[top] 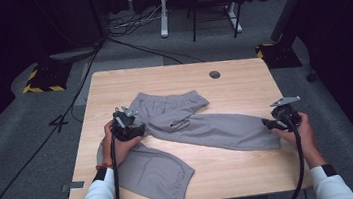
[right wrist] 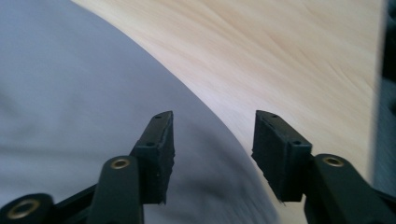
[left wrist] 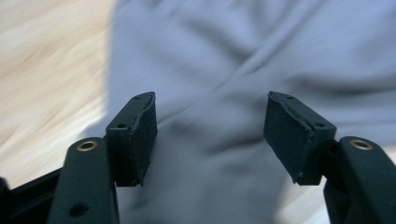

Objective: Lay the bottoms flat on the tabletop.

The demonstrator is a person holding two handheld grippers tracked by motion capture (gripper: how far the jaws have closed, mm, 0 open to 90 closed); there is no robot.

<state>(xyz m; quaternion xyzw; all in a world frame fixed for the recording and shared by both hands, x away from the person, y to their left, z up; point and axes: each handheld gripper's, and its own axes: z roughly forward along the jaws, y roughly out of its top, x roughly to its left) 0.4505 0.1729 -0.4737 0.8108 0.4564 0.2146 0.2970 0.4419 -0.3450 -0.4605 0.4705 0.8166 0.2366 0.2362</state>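
One desk [top: 242, 79] at centre frame carries one pair of grey trousers [top: 207, 126], spread with two legs running toward the lower left and the right of the frame. Two tongs are counted: the left tongs [top: 125, 121] at left of centre and the right tongs [top: 269, 122] at right, each with two black jaws standing apart. Two hands and two white sleeves enter from the bottom edge.

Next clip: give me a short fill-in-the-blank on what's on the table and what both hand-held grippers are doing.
1. The garment spread on the table is a pair of grey ____.
2. The left hand-held gripper has its jaws ____ above the fabric.
3. The right hand-held gripper is at the end of one ____ of the garment.

Missing words: trousers; open; leg
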